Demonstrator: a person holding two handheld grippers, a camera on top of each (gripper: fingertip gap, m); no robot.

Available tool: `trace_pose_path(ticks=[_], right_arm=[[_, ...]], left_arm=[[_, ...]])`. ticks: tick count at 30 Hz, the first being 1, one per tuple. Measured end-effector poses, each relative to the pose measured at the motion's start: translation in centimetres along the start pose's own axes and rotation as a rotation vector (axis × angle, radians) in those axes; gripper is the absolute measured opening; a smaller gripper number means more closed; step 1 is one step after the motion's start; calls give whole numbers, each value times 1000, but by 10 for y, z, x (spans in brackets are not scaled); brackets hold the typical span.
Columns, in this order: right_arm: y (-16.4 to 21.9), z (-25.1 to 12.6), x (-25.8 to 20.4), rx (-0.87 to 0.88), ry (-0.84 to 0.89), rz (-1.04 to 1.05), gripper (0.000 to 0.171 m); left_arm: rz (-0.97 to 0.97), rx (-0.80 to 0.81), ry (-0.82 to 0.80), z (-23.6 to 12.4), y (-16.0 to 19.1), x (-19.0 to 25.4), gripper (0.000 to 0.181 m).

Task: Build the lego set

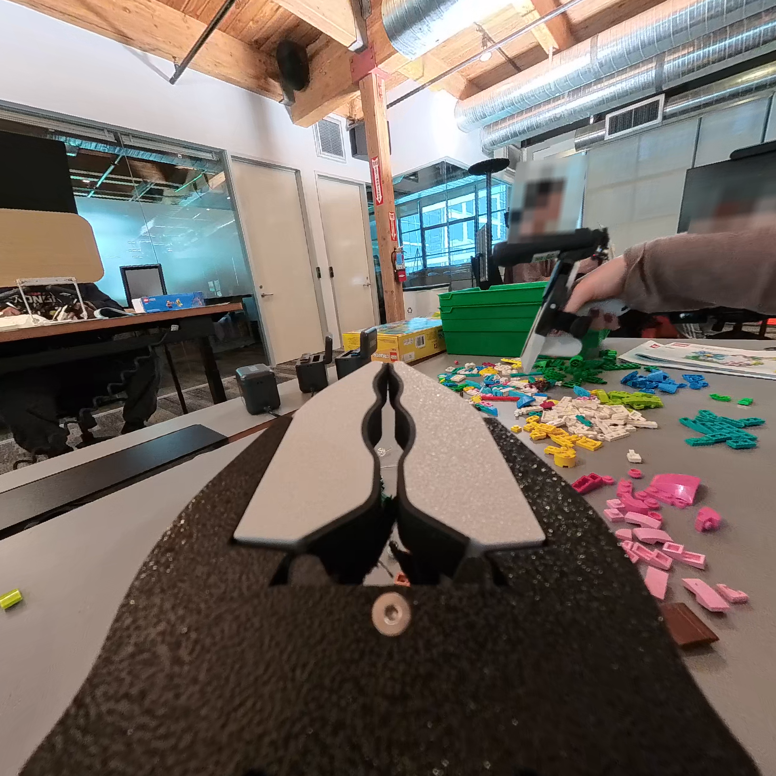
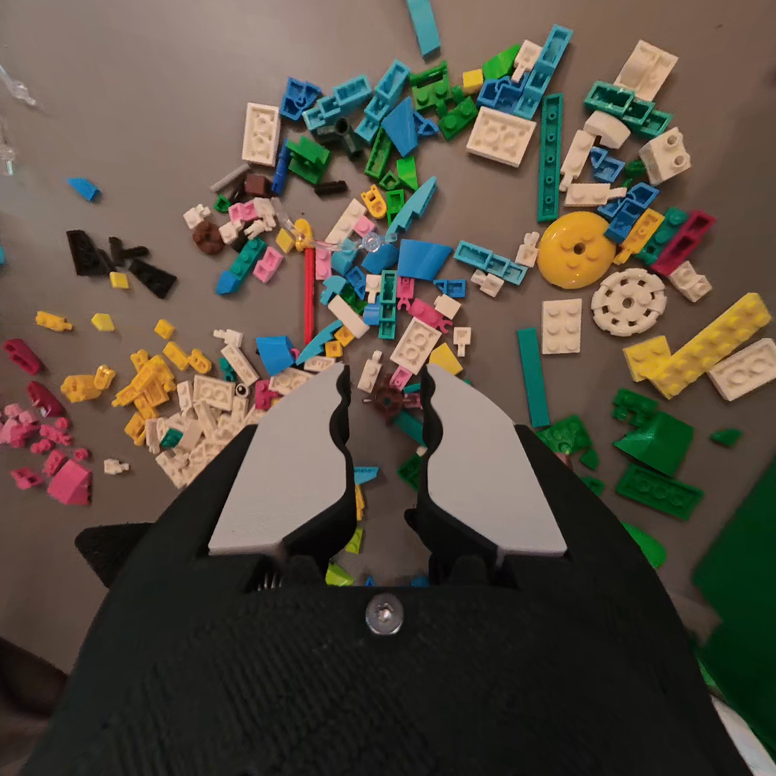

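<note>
We hold the right gripper (image 2: 384, 369) nose-down over the loose bricks on the grey table (image 2: 126, 105), jaws apart, nothing between them. Directly under the gap lies a small dark brown round piece (image 2: 386, 401), spoked like a wheel; we judge this to be the pick target. To do this well, we lower straight down, keep the piece centred between the fingers, and close only once both tips clear the pink and teal bits touching it at 3 o'clock.

The left gripper (image 1: 388, 369) points level across the table, jaws together. Something dark green seems to sit deep between the fingers, but we cannot tell whether it is clamped.

The bricks are hard, glossy plastic: studded white plates (image 2: 499, 136), a smooth yellow dish (image 2: 575, 250) at 2 o'clock from the gripper, a long teal strip (image 2: 550, 157) with holes. The finger faces are matte grey, with wavy black inner edges.
</note>
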State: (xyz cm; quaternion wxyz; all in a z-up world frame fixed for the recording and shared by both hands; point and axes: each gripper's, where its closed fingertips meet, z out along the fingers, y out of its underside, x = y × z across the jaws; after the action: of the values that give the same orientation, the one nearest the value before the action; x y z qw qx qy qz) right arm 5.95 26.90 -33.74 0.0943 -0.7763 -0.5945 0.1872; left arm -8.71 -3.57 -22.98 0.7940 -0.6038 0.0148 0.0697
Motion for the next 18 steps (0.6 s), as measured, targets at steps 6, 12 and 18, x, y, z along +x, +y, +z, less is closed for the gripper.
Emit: trace_pose_path(ticks=[6,12,18], right_arm=[[0,14,18,-81,162,21,26],[-3,19,19,-94,171,23,23],[-4,15,21,-83,211,-43,15]], left_arm=[[4,-1,3,0,0,1,0],[8,-1,6,0,0,2,0],[10,-1,8,1,0,2,0]])
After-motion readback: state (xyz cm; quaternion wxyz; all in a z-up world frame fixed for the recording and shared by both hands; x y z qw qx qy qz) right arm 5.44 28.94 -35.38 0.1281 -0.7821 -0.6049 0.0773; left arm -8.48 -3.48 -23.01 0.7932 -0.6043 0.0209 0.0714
